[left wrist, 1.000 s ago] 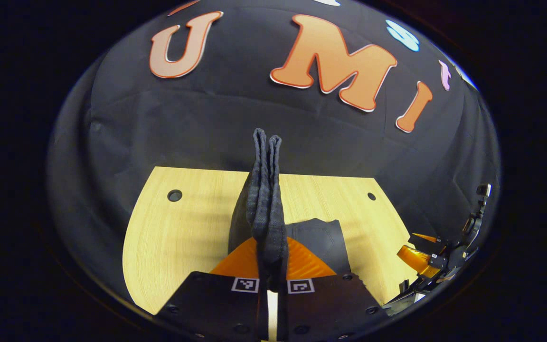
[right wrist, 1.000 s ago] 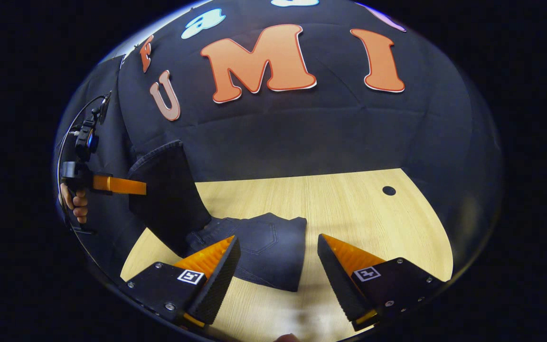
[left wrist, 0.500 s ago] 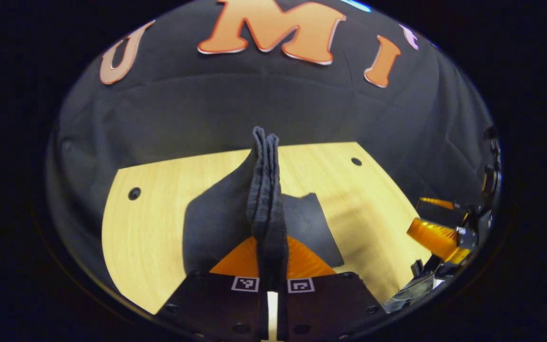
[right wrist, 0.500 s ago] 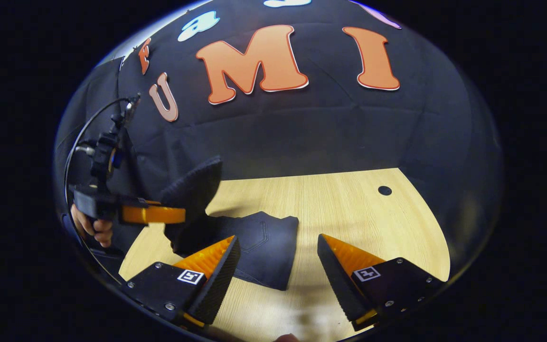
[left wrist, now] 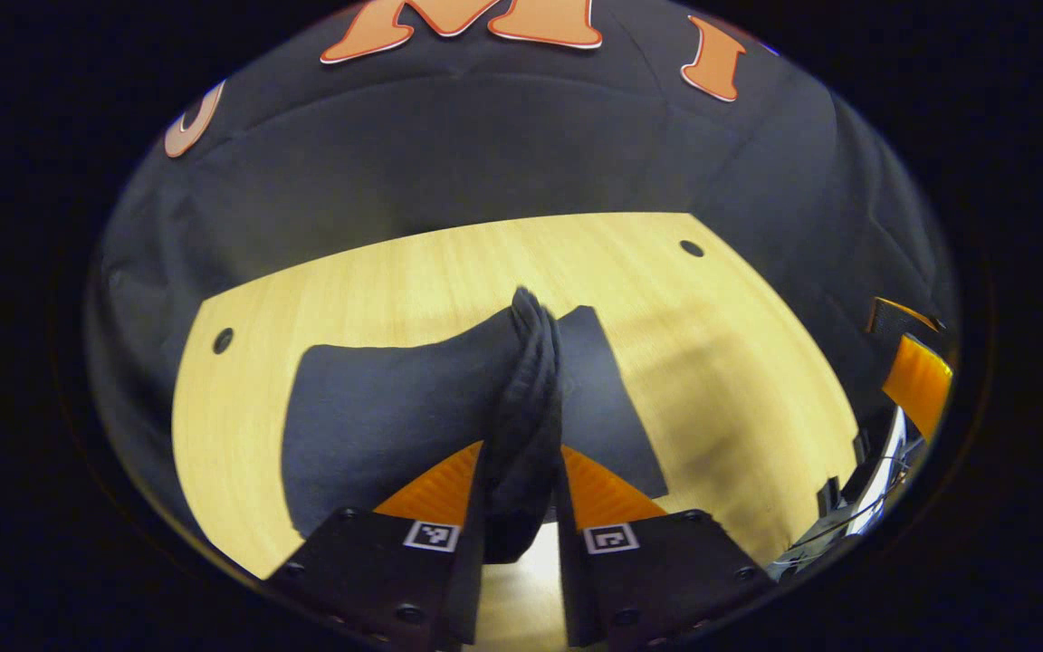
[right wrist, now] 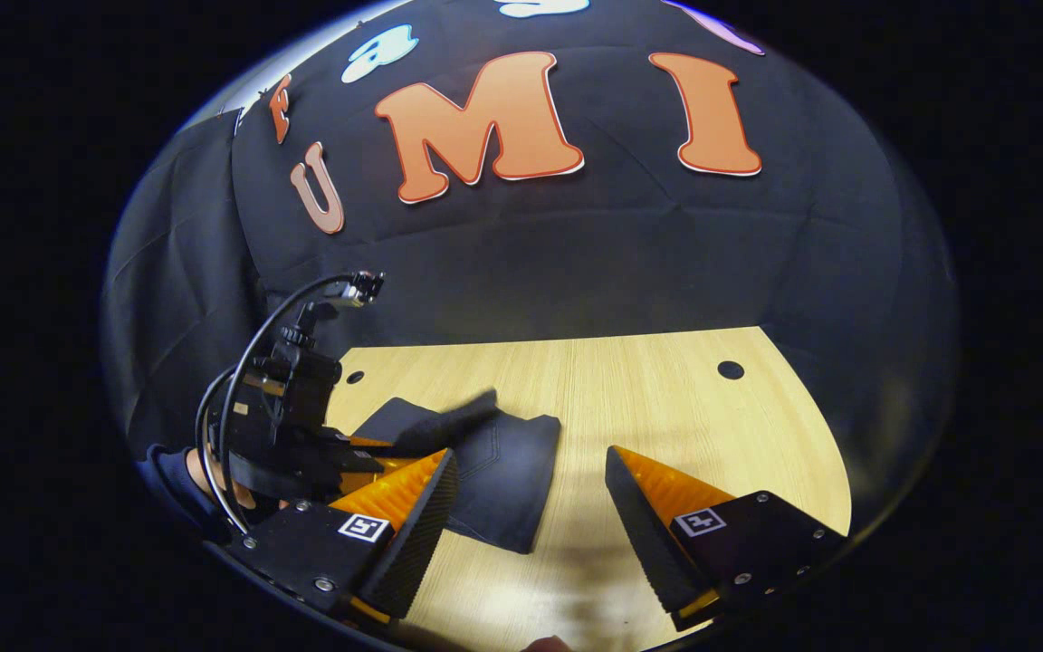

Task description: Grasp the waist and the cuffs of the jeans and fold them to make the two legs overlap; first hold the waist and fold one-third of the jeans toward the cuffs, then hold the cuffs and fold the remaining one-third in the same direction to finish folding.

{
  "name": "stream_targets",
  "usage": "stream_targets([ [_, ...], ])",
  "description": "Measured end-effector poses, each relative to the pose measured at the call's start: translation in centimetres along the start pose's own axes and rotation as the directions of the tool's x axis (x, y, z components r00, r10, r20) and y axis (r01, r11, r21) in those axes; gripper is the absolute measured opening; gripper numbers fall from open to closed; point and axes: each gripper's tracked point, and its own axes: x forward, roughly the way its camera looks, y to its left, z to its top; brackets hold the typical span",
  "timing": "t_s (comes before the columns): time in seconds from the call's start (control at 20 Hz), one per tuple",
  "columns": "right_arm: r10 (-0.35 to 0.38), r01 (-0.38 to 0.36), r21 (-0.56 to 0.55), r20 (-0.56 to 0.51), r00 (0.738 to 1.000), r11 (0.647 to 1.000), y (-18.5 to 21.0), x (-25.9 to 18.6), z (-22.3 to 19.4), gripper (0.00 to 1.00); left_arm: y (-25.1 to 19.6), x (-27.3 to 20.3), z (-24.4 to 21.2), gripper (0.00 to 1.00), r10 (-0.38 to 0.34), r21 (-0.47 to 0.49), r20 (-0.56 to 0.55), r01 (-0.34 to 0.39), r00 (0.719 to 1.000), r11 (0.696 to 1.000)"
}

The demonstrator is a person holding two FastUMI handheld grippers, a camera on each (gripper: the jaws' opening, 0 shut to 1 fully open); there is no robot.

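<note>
In the left gripper view, the left gripper (left wrist: 521,489) sits at the bottom centre of the frame, its two fingers pressed on a bunched edge of the dark jeans (left wrist: 377,417). The denim spreads flat to the left and right of the pinch across the light wooden table (left wrist: 449,263). At the right edge, the right gripper (left wrist: 915,376) shows partly.

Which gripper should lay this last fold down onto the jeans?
Left. The left gripper is shut on the jeans edge, low over the table. The right gripper is open, empty, beside the folded part.
</note>
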Motion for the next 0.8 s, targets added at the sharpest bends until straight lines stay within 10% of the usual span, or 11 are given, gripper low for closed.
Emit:
stream_targets([
  [0.1, -0.015, 0.015, -0.014, 0.021, 1.0, 1.0, -0.5, -0.1, 0.5, 0.99, -0.3, -0.7, 0.2, 0.62, -0.017, -0.025, 0.035, 0.018, 0.999, 1.0],
  [0.4, -0.064, 0.089, -0.135, 0.181, 0.981, 0.987, 0.5, -1.7, 4.9, 0.99, 2.1, -7.2, 4.0, 0.89, 0.097, -0.073, 0.252, -0.081, 0.963, 0.994],
  [0.8, 0.052, 0.017, -0.162, 0.413, 0.909, 0.987, 6.6, -4.0, 10.0, 0.98, 1.4, -13.1, 4.6, 0.96, 0.25, -0.119, 0.577, -0.223, 0.778, 0.968],
])
